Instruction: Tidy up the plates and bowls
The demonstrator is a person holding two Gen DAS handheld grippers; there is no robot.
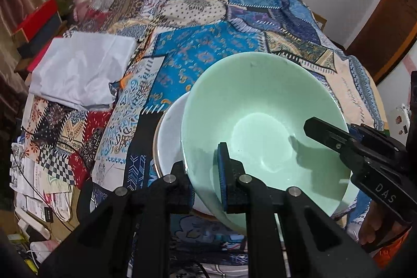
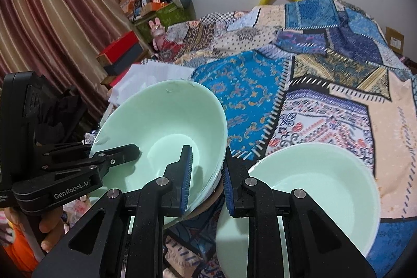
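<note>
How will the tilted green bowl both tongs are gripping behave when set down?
The green bowl looks glossy, so probably slippery. The left tongs and right tongs pinch only its thin rim; it may pivot. It looks rigid, likely ceramic or glass, so chip-prone.

Left wrist view: the camera sits just behind the left gripper (image 1: pixel 206 179) and looks steeply down along its fingers, very near a tilted mint-green bowl (image 1: pixel 260 121) over a patchwork cloth (image 1: pixel 208 48); the right gripper (image 1: pixel 316 130) enters from the right edge. Right wrist view: the camera sits behind the right gripper (image 2: pixel 208 179), angled down less steeply, equally near. Both views share the same bowl (image 2: pixel 161 127), the cloth (image 2: pixel 260 85), the white wall and the cluttered far corner; the left gripper (image 2: pixel 125 151) shows at left.
</note>
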